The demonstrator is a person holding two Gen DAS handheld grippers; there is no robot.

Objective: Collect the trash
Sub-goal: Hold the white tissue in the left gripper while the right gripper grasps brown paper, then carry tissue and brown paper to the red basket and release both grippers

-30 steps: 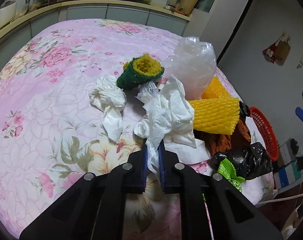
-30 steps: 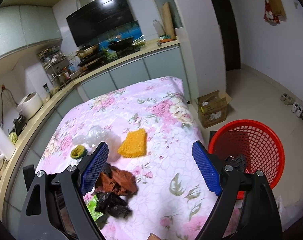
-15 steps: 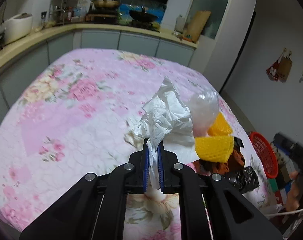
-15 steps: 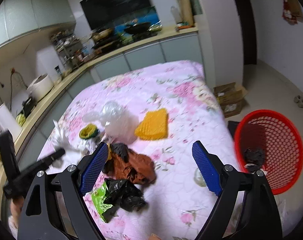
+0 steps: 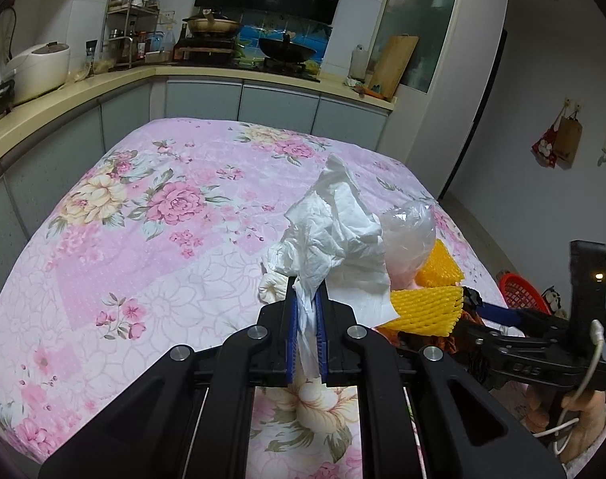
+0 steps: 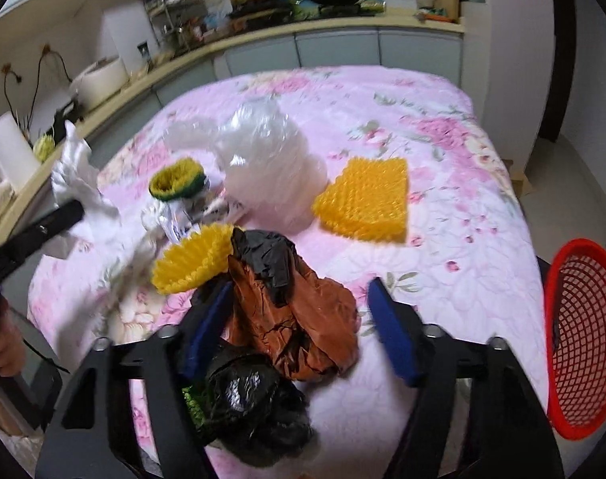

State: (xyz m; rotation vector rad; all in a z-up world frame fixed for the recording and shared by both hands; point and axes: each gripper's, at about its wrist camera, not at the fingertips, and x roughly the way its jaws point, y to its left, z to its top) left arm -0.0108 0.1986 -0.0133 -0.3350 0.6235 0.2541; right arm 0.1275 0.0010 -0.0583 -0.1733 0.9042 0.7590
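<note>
While the left tool [image 5: 306,321] pinches tissue [image 5: 334,235], brown wrapper [image 6: 299,315] lies between the closing right tool's [image 6: 303,333] pads — untouched.

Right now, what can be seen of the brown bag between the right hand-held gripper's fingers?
The brown bag is crumpled, thin, rust-coloured plastic lying on the floral cloth. A black bag overlaps its top and another lies at its near end. The right hand-held gripper straddles it, jaws just closing, right pad clear.

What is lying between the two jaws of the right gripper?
The brown crumpled bag, with black plastic draped on top, shown in the right wrist view; the jaws have been closing.
</note>
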